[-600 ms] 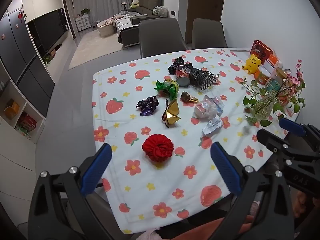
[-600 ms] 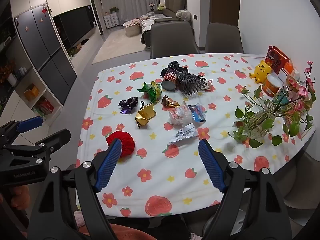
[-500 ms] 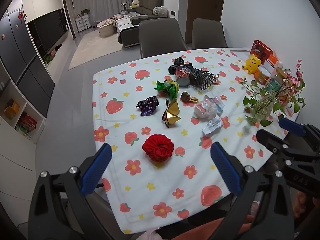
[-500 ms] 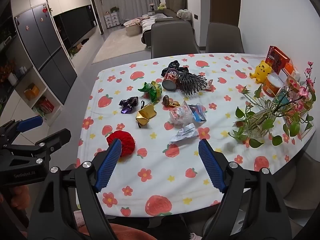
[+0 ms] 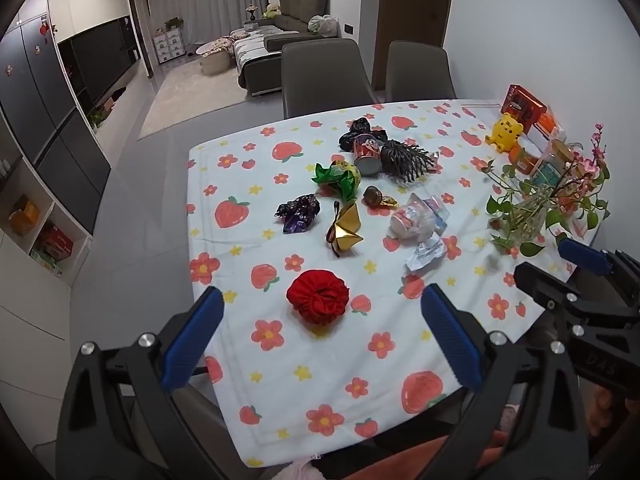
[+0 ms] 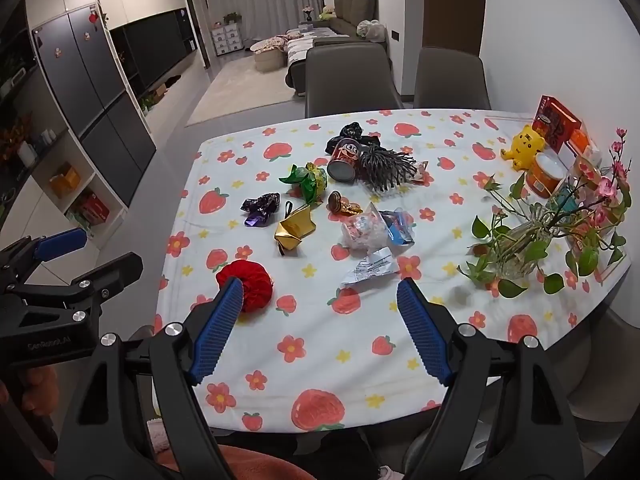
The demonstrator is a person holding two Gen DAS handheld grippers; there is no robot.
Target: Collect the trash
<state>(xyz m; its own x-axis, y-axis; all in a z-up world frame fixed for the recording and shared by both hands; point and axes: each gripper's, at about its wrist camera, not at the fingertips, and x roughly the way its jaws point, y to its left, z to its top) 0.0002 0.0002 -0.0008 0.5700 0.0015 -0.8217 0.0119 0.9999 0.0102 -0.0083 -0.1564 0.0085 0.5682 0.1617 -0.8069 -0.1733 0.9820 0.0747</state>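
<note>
Crumpled wrappers [image 5: 298, 214], red can [image 5: 366, 152], red ruffled ball [image 5: 318, 296] scattered mid-table on strawberry tablecloth [image 5: 352, 364]. Left gripper [image 5: 320, 340] and right gripper [image 6: 320, 328] angled down over near edge, jaws wide, holding nothing.

Home: dining table [image 5: 320, 364], sofa [image 5: 304, 4] beyond.

The left gripper [image 5: 320, 336] is tilted steeply downward with its blue-padded jaws spread wide and nothing between them. The right gripper [image 6: 320, 328] sits at much the same downward tilt, jaws equally wide apart and empty. Each appears at the edge of the other's view, side by side and apart, with fingers of the person's left hand [image 6: 34, 396] wrapped under its black handle.
</note>
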